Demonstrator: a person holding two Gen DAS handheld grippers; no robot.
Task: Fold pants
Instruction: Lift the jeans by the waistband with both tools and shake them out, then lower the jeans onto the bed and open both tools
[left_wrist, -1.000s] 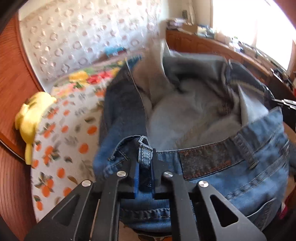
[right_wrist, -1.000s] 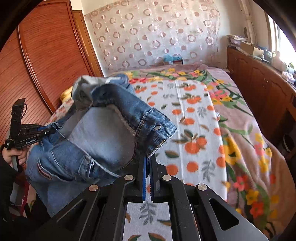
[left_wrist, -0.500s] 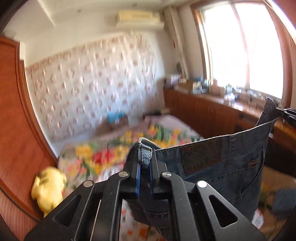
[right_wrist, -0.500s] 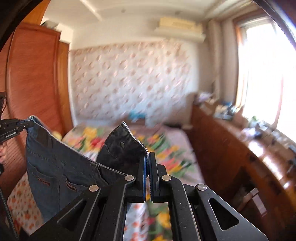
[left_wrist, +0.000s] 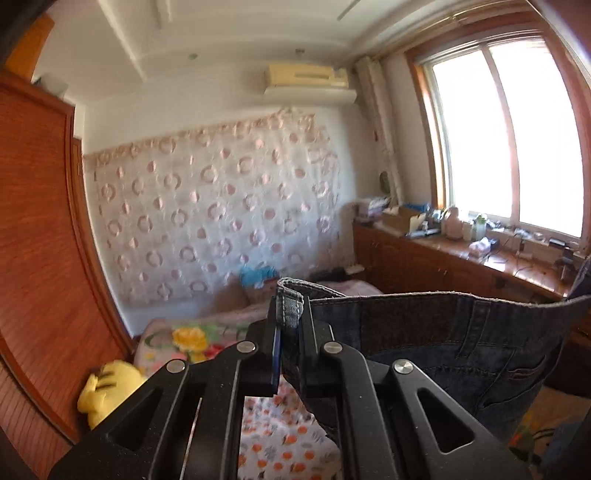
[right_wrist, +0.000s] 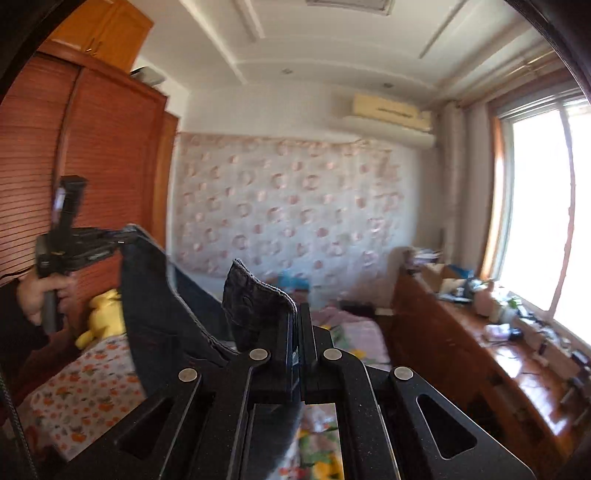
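A bedroom: the bed wears an orange-flowered sheet, with a yellow plush toy against the wooden wardrobe. A cluttered wooden counter runs under the bright window. The left gripper and right gripper each clench the waistband of the jeans, stretched between them above the bed.

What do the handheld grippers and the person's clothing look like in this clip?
Both are matte black: the left gripper and right gripper have triangular cut-outs, silver round rivets and blue pad edges. Seen from the right wrist, the left one has a pistol handle with small pale lettering. The person's sleeve is dark.
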